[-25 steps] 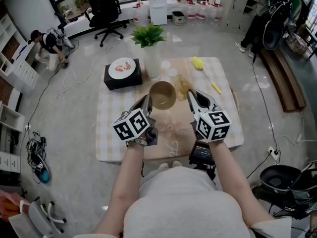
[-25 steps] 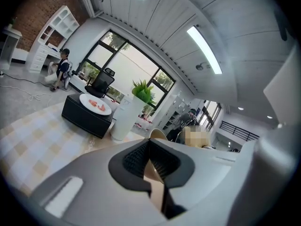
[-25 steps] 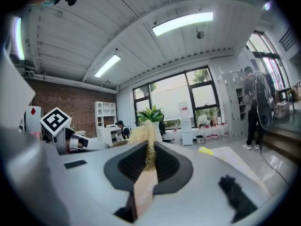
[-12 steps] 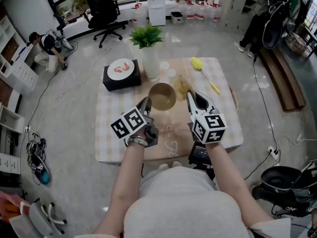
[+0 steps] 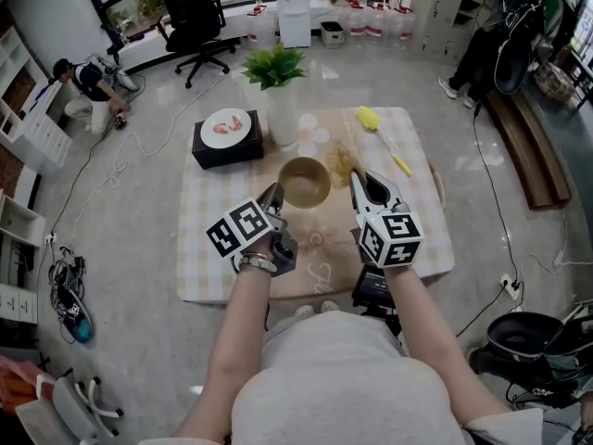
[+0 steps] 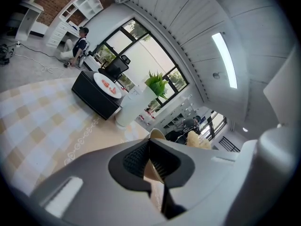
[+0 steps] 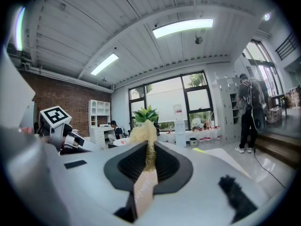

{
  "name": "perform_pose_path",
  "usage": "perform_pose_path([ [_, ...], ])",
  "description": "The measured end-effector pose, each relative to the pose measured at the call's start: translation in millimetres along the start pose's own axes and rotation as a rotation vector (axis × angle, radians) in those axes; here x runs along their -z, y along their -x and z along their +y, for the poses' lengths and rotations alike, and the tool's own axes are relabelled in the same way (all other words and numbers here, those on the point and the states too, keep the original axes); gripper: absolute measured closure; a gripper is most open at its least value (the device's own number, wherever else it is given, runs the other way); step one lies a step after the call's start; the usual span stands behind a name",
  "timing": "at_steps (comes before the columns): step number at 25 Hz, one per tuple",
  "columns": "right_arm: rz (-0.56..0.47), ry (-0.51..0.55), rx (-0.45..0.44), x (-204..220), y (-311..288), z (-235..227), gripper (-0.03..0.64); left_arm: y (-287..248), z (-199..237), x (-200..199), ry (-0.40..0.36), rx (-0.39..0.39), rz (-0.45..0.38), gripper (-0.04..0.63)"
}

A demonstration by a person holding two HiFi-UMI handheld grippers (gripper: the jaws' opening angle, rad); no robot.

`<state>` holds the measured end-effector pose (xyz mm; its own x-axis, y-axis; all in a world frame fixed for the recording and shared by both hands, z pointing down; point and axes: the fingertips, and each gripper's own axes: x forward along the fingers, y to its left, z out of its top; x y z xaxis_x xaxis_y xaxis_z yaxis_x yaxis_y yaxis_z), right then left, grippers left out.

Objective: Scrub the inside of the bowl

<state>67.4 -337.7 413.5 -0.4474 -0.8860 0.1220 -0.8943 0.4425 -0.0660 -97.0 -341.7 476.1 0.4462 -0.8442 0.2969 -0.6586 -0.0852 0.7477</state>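
Note:
A tan bowl stands on the checked tablecloth in the middle of the table. My left gripper is shut on the bowl's near left rim; in the left gripper view the thin rim runs between the shut pads. My right gripper, just right of the bowl, is shut on a pale fibre scrubber. In the right gripper view the scrubber and its paper tag stick out of my right gripper. The scrubber is beside the bowl, not inside it.
A black box with a plate sits at the table's far left, next to a white vase with a plant. A yellow brush lies at the far right. Beyond are an office chair, a crouching person and a standing person.
My left gripper has rolled a little with the bowl's rim in it, and its marker cube has shifted slightly left. The right gripper and scrubber have hardly moved.

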Motion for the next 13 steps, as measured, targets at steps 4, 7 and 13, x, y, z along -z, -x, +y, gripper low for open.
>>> perform_pose_path([
  [4,0.000,0.006,0.001,-0.8,-0.5,-0.7,0.575,0.1,0.1,0.0,0.015,0.001,-0.003,0.583],
  [7,-0.003,0.011,-0.001,-2.2,-0.2,-1.1,0.575,0.4,-1.0,-1.0,0.024,0.004,-0.007,0.583],
  [13,-0.010,0.011,-0.006,-6.4,2.0,-1.5,0.575,3.0,-3.8,-1.5,0.040,0.013,-0.009,0.583],
])
